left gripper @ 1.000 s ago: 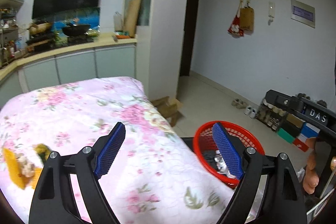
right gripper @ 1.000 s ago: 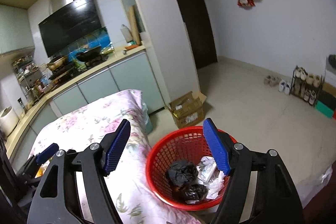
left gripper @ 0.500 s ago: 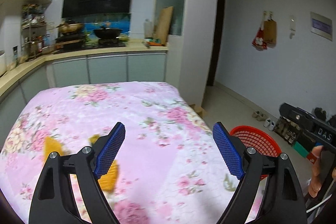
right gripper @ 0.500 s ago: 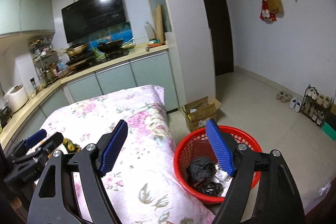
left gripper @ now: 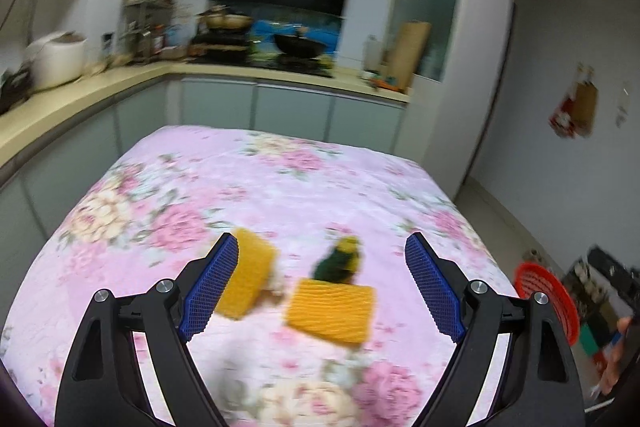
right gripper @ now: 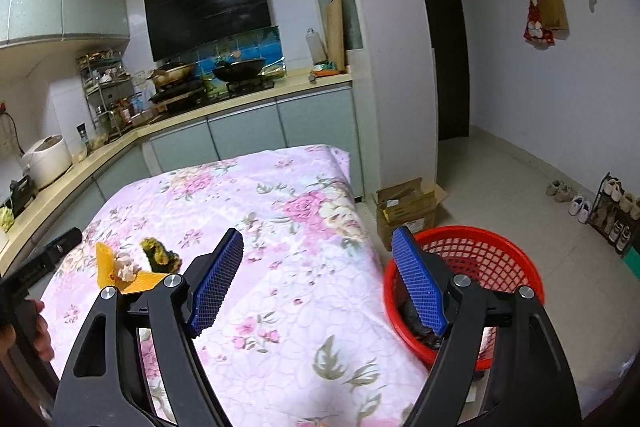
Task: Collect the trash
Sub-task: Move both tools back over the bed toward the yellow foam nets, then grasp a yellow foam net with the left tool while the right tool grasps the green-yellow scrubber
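**Both grippers over the floral-covered table**

Left gripper: jaws wide apart, empty; yellow trash pieces and a dark green scrap lie just ahead between them. Right gripper: jaws just widened, empty; red basket behind its right finger.

Home kitchen, range hood, wok on stove, rice cooker, counter cabinets

Yellow wrappers (blurred) between spread tongs
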`<state>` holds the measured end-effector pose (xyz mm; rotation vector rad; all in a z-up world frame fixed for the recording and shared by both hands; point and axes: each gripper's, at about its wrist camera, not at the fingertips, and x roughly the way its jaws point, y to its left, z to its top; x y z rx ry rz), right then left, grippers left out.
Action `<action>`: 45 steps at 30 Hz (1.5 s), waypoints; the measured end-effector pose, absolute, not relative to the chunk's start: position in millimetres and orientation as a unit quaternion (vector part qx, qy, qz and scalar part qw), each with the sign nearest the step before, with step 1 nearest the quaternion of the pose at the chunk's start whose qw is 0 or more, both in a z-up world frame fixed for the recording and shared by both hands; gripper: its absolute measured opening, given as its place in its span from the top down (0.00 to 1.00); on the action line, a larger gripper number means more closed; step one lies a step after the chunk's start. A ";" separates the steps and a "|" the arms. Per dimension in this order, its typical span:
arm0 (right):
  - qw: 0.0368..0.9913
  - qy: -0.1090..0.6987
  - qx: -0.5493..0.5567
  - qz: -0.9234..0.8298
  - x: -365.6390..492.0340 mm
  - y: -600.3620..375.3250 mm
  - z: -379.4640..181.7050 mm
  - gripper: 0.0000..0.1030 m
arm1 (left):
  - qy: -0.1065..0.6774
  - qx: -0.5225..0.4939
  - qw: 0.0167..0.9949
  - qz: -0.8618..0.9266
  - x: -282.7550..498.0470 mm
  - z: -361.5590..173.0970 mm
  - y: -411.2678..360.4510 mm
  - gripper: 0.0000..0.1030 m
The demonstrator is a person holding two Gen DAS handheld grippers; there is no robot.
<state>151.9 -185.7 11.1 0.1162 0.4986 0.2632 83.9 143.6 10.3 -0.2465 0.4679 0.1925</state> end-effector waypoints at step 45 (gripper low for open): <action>0.922 0.308 0.006 0.235 189.1 -49.8 -12.8 0.28 | 0.287 -0.183 0.930 0.138 97.9 -50.0 219.9 0.84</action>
